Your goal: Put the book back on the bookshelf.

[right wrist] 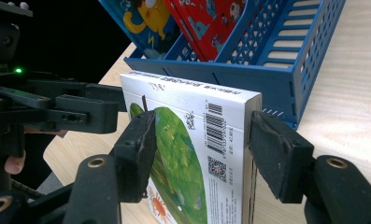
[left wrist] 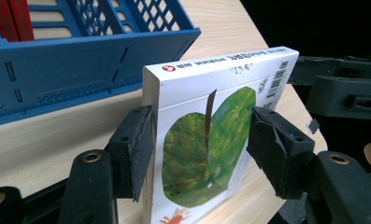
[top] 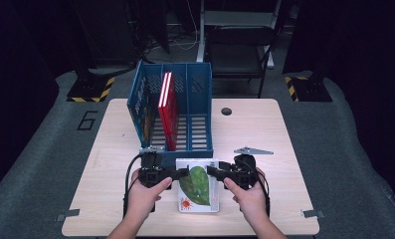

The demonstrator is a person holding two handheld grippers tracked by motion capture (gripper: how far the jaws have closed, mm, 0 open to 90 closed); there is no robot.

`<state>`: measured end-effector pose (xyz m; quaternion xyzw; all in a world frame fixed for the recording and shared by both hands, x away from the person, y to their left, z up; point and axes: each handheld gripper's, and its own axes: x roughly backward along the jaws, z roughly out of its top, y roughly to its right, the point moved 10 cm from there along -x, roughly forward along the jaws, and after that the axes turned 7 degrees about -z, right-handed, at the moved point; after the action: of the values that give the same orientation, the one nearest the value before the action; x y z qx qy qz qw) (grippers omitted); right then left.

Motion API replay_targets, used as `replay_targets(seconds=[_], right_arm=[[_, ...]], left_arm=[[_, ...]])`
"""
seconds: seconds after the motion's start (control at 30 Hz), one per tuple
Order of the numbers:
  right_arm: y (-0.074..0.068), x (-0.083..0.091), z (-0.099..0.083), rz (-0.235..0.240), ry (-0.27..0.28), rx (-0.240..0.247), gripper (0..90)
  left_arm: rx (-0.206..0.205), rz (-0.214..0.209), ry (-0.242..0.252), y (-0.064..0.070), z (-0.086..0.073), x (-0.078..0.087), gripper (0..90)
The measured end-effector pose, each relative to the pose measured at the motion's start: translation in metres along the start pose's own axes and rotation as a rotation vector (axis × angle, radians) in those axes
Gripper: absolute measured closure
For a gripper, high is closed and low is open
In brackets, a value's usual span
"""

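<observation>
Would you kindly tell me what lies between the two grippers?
The white book with the green leaf lies there, left gripper and right gripper at its edges, in the high view.

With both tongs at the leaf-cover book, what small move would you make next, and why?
Probably close both tongs fully on the book and lift it a little off the table. The left tongs and right tongs straddle opposite edges with jaws apart, and the blue rack just ahead has empty slots beside the red books.
</observation>
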<state>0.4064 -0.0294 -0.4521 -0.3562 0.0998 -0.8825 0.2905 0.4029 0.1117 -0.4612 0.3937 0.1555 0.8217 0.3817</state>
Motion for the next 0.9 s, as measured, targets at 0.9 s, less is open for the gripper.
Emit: replay_targets(seconds=[0.9], right_arm=[[-0.015,0.034,-0.009,0.035,0.031,0.067,43.3]], left_arm=[[-0.089,-0.047,0.034,0.030,-0.011,0.023,41.5]])
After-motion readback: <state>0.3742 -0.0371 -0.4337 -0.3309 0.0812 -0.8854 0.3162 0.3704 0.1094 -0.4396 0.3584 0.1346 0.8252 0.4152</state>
